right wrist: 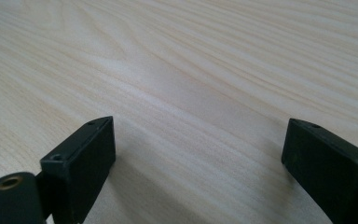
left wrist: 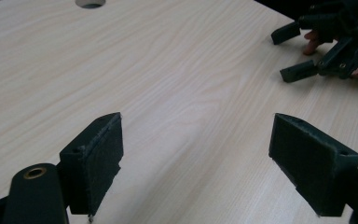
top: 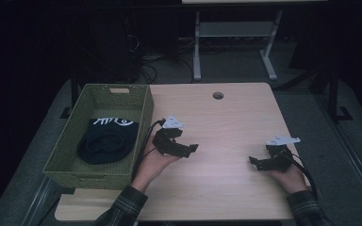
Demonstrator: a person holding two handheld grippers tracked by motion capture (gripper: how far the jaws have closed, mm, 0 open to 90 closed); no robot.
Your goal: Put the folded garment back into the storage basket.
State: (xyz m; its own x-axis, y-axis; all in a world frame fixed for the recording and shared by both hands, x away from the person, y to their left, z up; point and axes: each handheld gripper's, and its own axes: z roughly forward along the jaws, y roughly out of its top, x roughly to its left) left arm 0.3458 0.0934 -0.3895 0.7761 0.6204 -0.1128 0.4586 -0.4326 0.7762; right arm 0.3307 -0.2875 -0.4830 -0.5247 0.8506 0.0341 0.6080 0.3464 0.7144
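both my grippers — left (top: pixel 185 149), right (top: pixel 257 162) — hover agape and empty over the table (top: pixel 217 122). the cloth (top: pixel 106 139) lies in the basket (top: pixel 122 96) — i'd keep the jaws wide and level.

Both grippers sit low over the desk, jaws spread wide, nothing between them. The left gripper (top: pixel 191 149) points right from near the middle; the right gripper (top: pixel 253 161) points left by the right edge.
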